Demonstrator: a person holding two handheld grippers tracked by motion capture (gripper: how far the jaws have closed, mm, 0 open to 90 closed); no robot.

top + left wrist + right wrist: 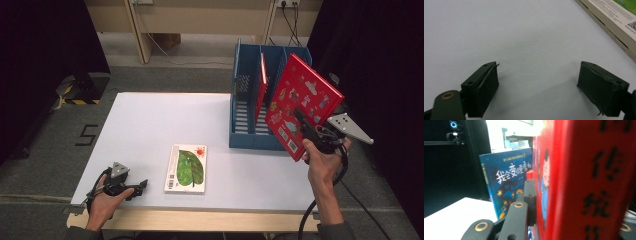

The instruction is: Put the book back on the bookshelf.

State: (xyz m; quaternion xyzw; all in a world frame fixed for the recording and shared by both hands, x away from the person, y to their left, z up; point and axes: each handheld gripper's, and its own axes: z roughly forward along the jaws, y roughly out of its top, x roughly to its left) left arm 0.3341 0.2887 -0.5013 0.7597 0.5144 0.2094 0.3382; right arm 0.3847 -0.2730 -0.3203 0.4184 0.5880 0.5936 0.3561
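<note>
Step in hand, by the look of it: filing books into blue rack (250, 137) at far right of counter (150, 125). Right tool (306, 126) clamped on lower edge of red book (302, 102), held up in air, tilted, just in front of and right of rack, not yet over a slot. In right tool view, red book (584, 180) pinched close against lens, tool pad (530, 200) pressing its cover; blue-cover book (506, 187) upright behind. Left tool (131, 189) resting on counter near front left corner, wide open, nothing between pads (486, 90), bare counter (524, 37) ahead. Green-leaf book (186, 168) lying flat mid-counter, just right of left tool, corner visible in left tool view (614, 20); prob. next in line. Rack: three slots w/ dividers; one thin red-spined book (261, 85) standing upright in a slot, left slot looks empty; right slot hidden behind held book, can't tell. Next move prob. calls for: squaring red book upright, parallel w/ dividers, lining bottom edge over a free slot, lowering w/o knocking rack, then opening.
</note>
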